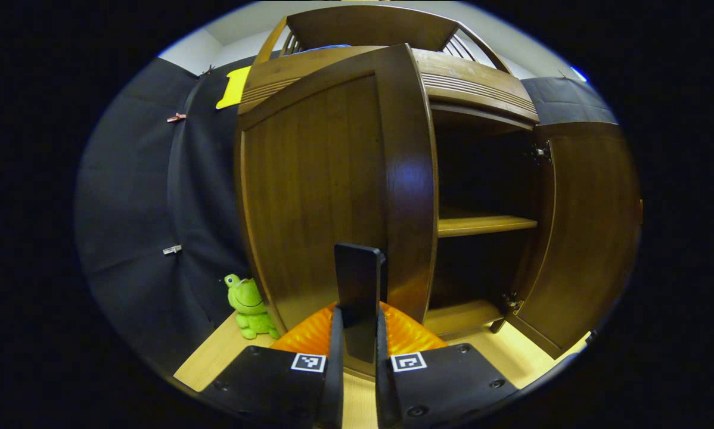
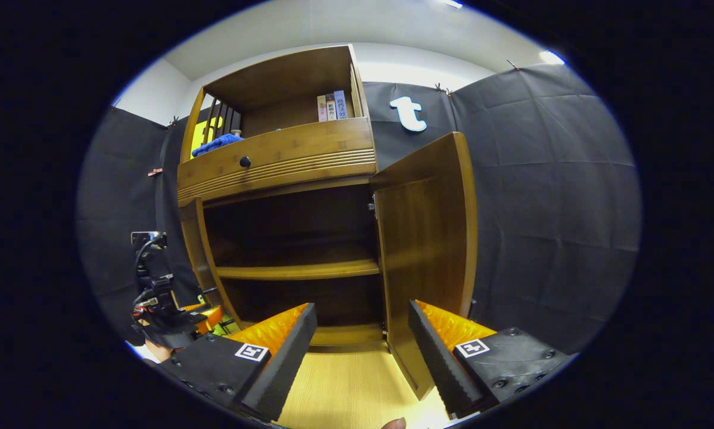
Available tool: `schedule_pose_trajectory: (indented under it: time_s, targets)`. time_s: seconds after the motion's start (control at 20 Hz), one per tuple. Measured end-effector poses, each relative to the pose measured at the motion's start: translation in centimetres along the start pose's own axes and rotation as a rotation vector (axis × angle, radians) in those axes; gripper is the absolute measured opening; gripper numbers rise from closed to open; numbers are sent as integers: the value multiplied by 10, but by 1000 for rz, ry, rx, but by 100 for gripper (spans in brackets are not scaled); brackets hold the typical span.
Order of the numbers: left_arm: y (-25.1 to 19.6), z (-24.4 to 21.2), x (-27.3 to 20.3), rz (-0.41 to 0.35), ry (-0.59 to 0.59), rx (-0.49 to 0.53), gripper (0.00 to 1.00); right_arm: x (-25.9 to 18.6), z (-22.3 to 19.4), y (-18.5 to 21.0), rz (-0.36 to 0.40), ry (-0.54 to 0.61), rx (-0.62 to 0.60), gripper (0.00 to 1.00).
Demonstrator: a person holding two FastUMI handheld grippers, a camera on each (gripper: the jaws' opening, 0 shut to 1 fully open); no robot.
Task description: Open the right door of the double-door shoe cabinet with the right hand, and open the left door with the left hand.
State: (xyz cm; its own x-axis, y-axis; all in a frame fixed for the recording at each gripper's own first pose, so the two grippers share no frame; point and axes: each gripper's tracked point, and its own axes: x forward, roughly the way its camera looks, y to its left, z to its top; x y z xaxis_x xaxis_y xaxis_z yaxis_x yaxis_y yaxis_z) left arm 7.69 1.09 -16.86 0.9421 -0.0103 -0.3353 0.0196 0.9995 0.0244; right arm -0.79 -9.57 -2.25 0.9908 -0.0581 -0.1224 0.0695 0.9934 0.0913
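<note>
The wooden shoe cabinet (image 2: 276, 158) stands against the booth wall. In the left gripper view its left door (image 1: 321, 196) is swung partway out towards me. My left gripper (image 1: 359, 319) is shut on that door's flat black handle (image 1: 357, 268). The right door (image 1: 583, 238) stands wide open, baring the inner shelf (image 1: 485, 224). In the right gripper view my right gripper (image 2: 360, 357) hangs open and holds nothing, low in front of the open compartment, a little left of the right door (image 2: 428, 238). The left gripper (image 2: 166, 313) shows far left by the edge-on left door (image 2: 193, 250).
A green frog toy (image 1: 250, 307) sits on the light wood floor (image 2: 345, 387) left of the cabinet. Above the doors are a drawer with a black knob (image 2: 245, 161), a blue cloth (image 2: 217, 143) and a few books (image 2: 332, 106). Black cloth walls close in both sides.
</note>
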Motion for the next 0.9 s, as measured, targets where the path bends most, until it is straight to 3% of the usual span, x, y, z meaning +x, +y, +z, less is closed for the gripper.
schedule_pose_trajectory:
  time_s: [0.6, 0.9]
  targets:
    - [61, -14, -52, 79, 12, 3, 19, 10, -11, 21, 43, 22, -23, 98]
    - [119, -23, -68, 163, 26, -61, 16, 13, -17, 38, 64, 33, -15, 98]
